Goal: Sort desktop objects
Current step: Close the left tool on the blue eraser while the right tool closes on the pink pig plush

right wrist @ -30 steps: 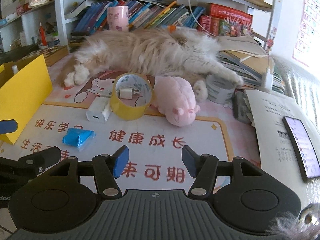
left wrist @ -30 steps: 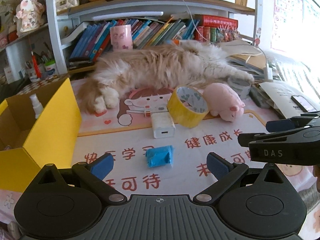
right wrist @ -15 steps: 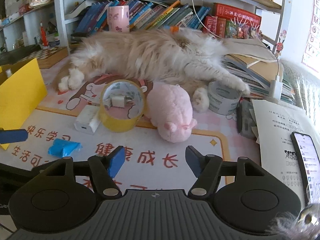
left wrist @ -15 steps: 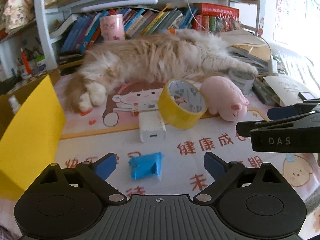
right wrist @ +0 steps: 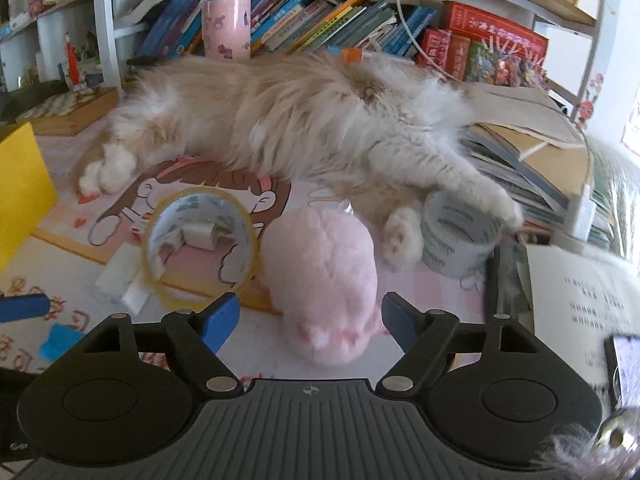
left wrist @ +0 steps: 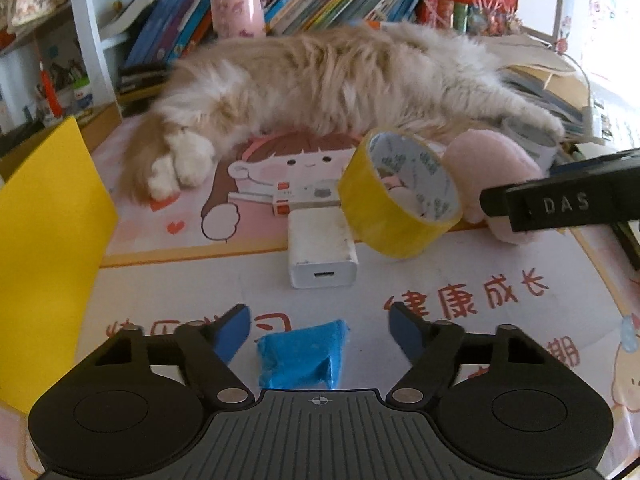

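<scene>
A small blue packet (left wrist: 304,354) lies on the printed mat between the fingers of my left gripper (left wrist: 320,332). Its jaws are closing, and the blue pads stand clear of the packet on both sides. In the right wrist view a pink plush pig (right wrist: 324,280) lies between the fingers of my right gripper (right wrist: 310,316). Those jaws are opening, and the pads are beside the plush without pressing on it. A yellow tape roll (left wrist: 400,196) leans on a white charger (left wrist: 322,252) just left of the plush. The right gripper's black finger (left wrist: 552,204) crosses the left view's right side.
A long-haired cat (right wrist: 300,120) lies stretched across the back of the mat, one paw on a grey tape roll (right wrist: 456,240). A yellow box (left wrist: 44,240) stands at the left. Papers (right wrist: 580,292), a phone (right wrist: 624,364) and stacked books fill the right.
Both grippers moved forward and lower. The left jaws narrowed and now flank the blue packet. The right jaws widened and the pink plush now lies between them.
</scene>
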